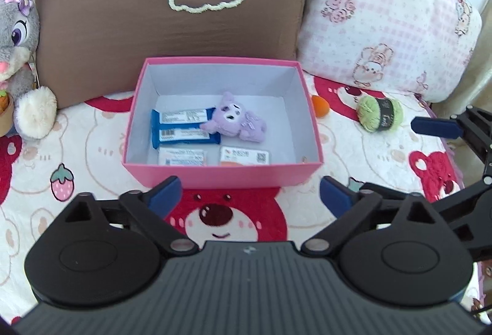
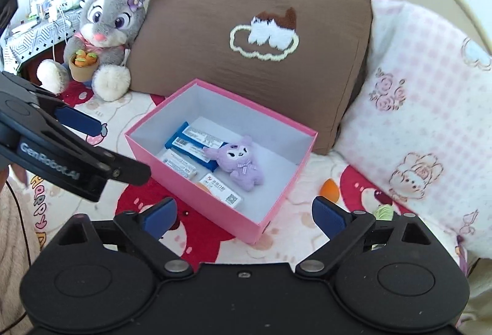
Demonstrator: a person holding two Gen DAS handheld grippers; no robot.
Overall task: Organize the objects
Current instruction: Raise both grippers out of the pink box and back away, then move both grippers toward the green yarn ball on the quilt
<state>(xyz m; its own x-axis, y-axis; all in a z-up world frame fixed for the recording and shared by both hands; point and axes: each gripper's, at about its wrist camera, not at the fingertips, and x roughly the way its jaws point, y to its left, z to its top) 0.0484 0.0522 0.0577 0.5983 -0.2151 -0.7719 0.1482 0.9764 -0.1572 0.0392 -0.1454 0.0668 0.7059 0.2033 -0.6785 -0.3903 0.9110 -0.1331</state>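
Observation:
An open pink box point(image 1: 221, 175) point(image 2: 190, 192) stands on the bed cover. Inside lie a purple plush point(image 1: 236, 119) point(image 2: 240, 162), two blue packets point(image 1: 181, 125) and two white packets point(image 1: 181, 157). My left gripper point(image 1: 249, 193) hovers open before the box's near wall, with nothing between its fingers. My right gripper point(image 2: 245, 216) is open and bare too, over the box's near corner. One of its blue fingers point(image 1: 433, 127) shows at the right of the left wrist view. An orange egg-shaped toy point(image 1: 319, 107) point(image 2: 329, 192) and a green yarn ball point(image 1: 379, 113) point(image 2: 384, 212) lie right of the box.
A brown pillow point(image 1: 172, 12) leans behind the box, with a pink checked pillow point(image 1: 384, 12) to its right. A grey bunny plush point(image 2: 107, 18) holding a carrot pot sits at the left. A cluttered side table point(image 2: 40, 24) stands beyond the bed.

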